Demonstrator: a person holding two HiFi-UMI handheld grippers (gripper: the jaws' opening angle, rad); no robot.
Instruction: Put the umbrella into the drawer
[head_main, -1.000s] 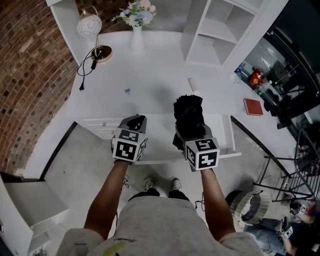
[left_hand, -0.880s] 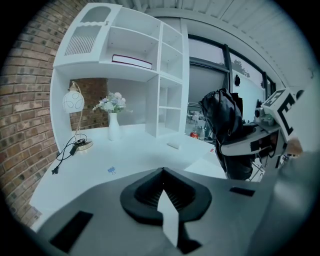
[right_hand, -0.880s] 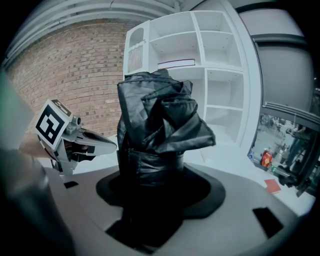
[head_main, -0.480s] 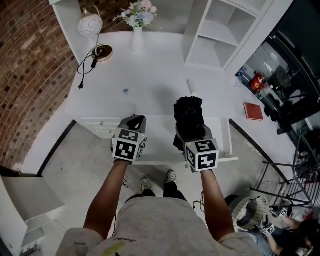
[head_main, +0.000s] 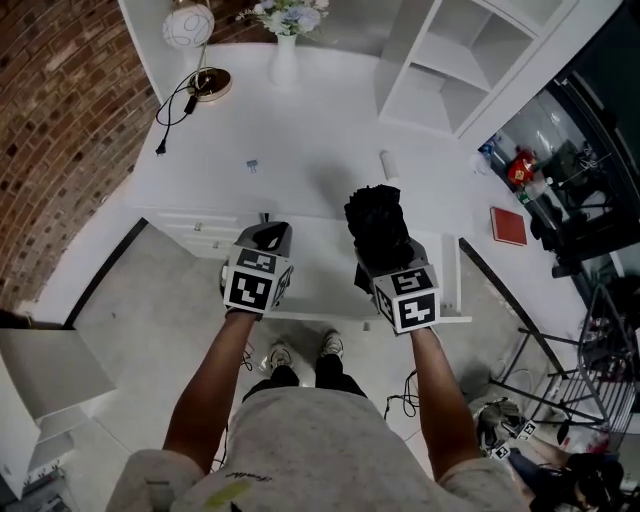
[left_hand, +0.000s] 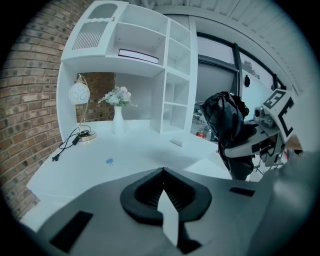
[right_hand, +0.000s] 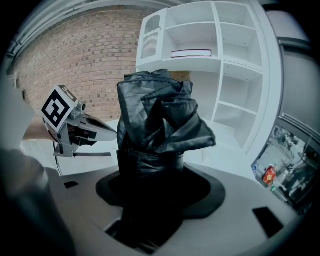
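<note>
Head view: white bench (head_main: 300, 140) takes up the top of frame, with a shelf unit (head_main: 450, 60) on the bench's back right. The drawer (head_main: 325, 285) is pulled out from the bench's front edge. The black folded umbrella (head_main: 378, 222) is upright in the air at the bench's front edge, not in the drawer, its lower end clenched in the right tongs (head_main: 386, 258). The left tongs (head_main: 268, 233) are closed on nothing, also at the bench front, left of the umbrella and apart from it. The lamp (head_main: 190, 25) is at the bench's back left and the flower vase (head_main: 285, 62) at its back centre. A red book (head_main: 508, 226) lies off the bench's right end.
</note>
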